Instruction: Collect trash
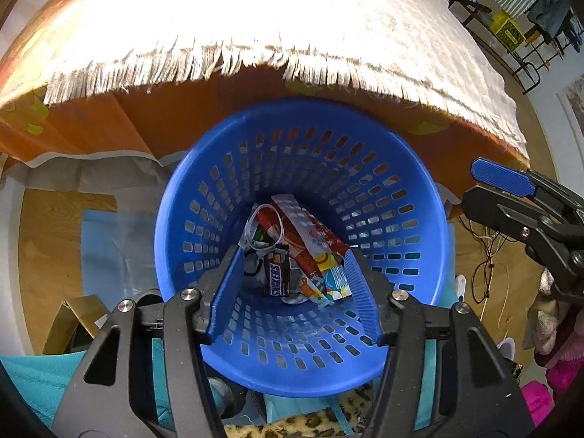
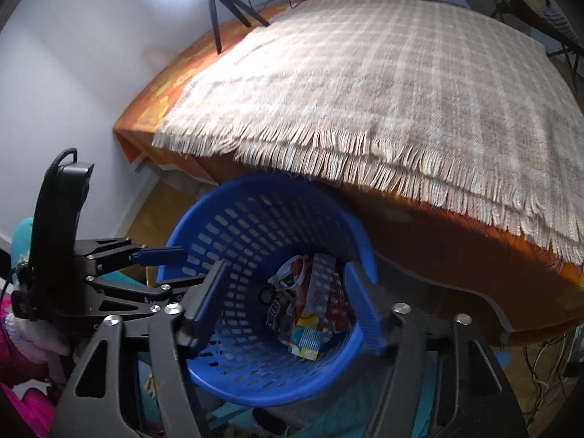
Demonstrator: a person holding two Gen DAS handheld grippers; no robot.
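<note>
A blue perforated basket (image 1: pixel 419 219) stands on the floor against the bed; it also shows in the right wrist view (image 2: pixel 204 226). Inside lie several wrappers: a Snickers wrapper (image 1: pixel 279 275), a red and white packet (image 1: pixel 310 233) and a colourful packet (image 2: pixel 306 335). My left gripper (image 1: pixel 294 281) is open and empty, above the basket's mouth. My right gripper (image 2: pixel 288 304) is open and empty, also over the basket. The right gripper's blue finger (image 1: pixel 500 177) shows at the right of the left wrist view. The left gripper (image 2: pixel 160 255) shows at the left of the right wrist view.
A bed with an orange sheet (image 2: pixel 438 241) and a fringed checked blanket (image 2: pixel 383 84) stands behind the basket. A ring light on a tripod (image 2: pixel 219 7) stands by the wall. Cardboard (image 1: pixel 73 321), teal cloth, leopard fabric (image 1: pixel 303 427) and cables (image 1: pixel 485 255) lie on the floor.
</note>
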